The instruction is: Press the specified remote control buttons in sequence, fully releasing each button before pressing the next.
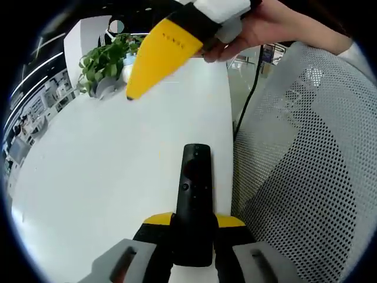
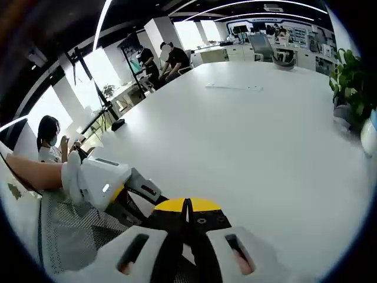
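in the left gripper view, the left gripper [image 1: 194,227] clamped the black remote control [image 1: 195,200] by its lower end over the white table [image 1: 106,177], likely to steady it with its buttons facing up. the right gripper [image 1: 156,56] hovered above, its yellow tip bearing small lettering too faint to read.

in the right gripper view, the right gripper [image 2: 188,206] had its jaws clenched together on nothing, probably to make one pressing point.

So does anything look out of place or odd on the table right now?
Nothing stands out. The slim black remote control lies flat and straight near the white table's edge, clamped in the left gripper. The right gripper is shut, empty. No spills or damage.
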